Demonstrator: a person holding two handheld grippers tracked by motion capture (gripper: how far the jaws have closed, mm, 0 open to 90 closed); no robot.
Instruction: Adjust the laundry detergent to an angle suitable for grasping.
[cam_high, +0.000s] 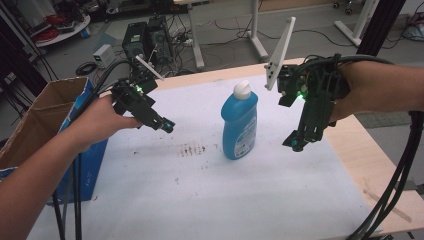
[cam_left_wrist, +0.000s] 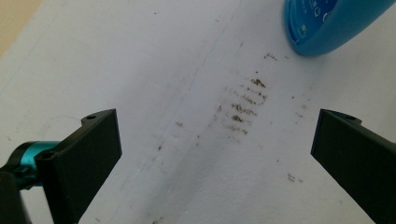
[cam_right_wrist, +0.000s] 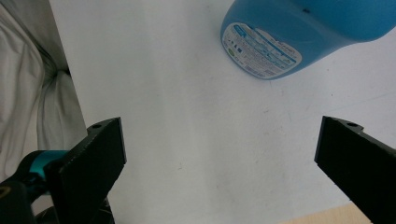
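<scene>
A white sheet (cam_high: 250, 195) covers the wooden table (cam_high: 380, 165), bare wood showing along its right and far edges. A brown smudge (cam_high: 191, 149) marks the sheet near its middle. An open cardboard box (cam_high: 37, 117) stands at the left edge. Beyond lie grey floor (cam_high: 225, 42), white desk legs (cam_high: 255, 30), black equipment (cam_high: 147, 40) and loose cables (cam_high: 50, 32).

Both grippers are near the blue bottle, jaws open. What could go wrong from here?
1. The blue bottle stands upright, tall on a narrow base; a sideways nudge from the right gripper could tip it.
2. The left gripper hovers above the brown stains on the white cover, so coming in low might smear them.
3. The bottle's sides look rounded and smooth, so a grip may slip.
</scene>
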